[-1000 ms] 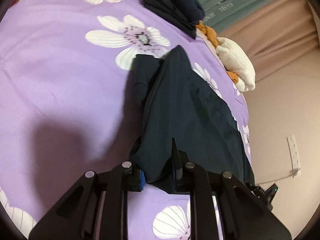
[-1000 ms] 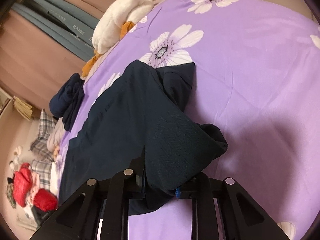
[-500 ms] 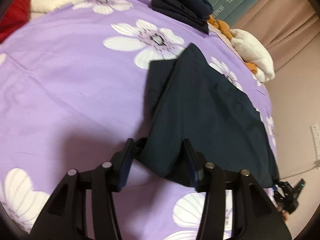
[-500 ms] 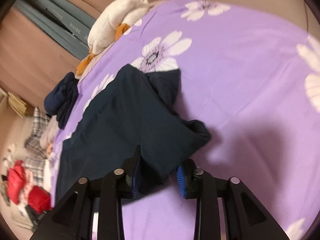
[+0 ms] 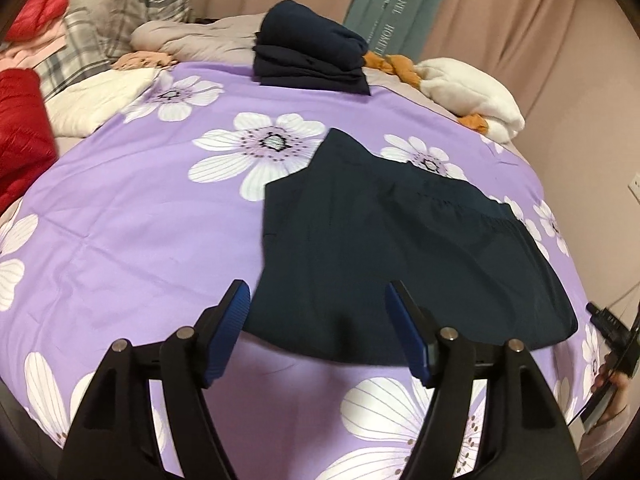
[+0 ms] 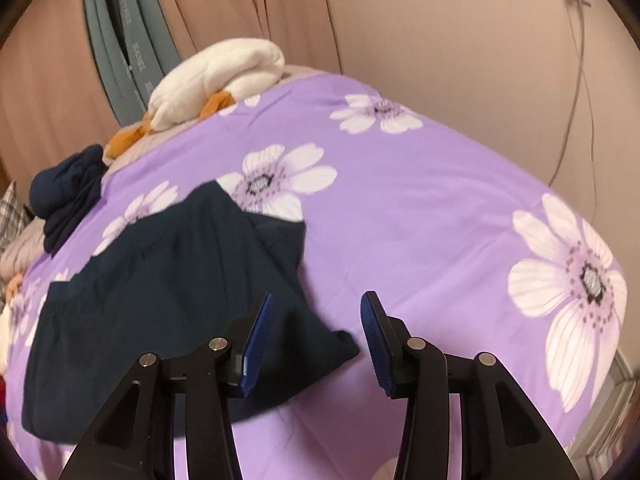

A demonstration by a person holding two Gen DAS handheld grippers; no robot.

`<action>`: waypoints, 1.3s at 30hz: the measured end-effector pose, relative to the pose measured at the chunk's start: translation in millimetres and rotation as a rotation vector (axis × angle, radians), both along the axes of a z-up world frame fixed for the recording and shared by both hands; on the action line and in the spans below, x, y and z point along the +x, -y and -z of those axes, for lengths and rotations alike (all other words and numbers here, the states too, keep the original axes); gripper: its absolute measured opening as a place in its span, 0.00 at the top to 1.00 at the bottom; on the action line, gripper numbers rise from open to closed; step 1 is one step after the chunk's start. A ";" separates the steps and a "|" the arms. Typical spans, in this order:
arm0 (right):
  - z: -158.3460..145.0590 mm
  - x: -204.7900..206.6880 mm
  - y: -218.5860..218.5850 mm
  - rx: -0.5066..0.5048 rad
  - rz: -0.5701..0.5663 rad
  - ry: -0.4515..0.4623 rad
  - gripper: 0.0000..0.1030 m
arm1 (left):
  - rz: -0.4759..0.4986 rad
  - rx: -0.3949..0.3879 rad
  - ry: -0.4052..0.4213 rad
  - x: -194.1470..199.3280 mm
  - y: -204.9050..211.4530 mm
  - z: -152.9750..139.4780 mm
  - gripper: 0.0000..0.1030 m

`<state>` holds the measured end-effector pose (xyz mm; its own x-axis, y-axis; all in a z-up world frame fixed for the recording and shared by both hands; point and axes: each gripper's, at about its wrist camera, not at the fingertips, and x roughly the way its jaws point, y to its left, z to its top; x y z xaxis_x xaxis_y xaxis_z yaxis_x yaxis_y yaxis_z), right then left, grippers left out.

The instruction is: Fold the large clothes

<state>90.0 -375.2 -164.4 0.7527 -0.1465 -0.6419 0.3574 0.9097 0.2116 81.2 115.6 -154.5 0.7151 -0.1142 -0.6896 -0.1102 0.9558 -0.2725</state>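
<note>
A dark navy garment [image 5: 392, 248] lies folded over on the purple flowered bedspread [image 5: 140, 232]. My left gripper [image 5: 320, 308] is open and empty, raised just above the garment's near edge. In the right wrist view the same garment [image 6: 160, 296] lies to the left. My right gripper [image 6: 316, 316] is open and empty above the garment's near right corner. The other gripper shows at the right edge of the left wrist view [image 5: 612, 332].
A stack of folded navy clothes [image 5: 312, 56] sits at the far side of the bed. A white and orange plush [image 5: 468, 92] lies beside it. Plaid pillows [image 5: 100, 32] and red clothes [image 5: 20, 128] lie at the left. A wall [image 6: 460, 40] with a socket strip stands to the right.
Both grippers were shut on the garment's edge one second ago. They have opened, let the cloth drop flat on the bed, and pulled back and up.
</note>
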 end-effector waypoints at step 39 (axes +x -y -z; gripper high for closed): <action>-16.5 4.3 -157.3 -0.092 -0.512 -0.060 0.32 | 0.104 0.199 -0.025 10.7 93.0 -19.2 0.00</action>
<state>94.3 -218.0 -147.9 0.7049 0.1728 -0.6880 -0.1288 0.9849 0.1154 91.9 22.6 -135.3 0.6891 -0.0461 -0.7232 -0.0126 0.9971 -0.0755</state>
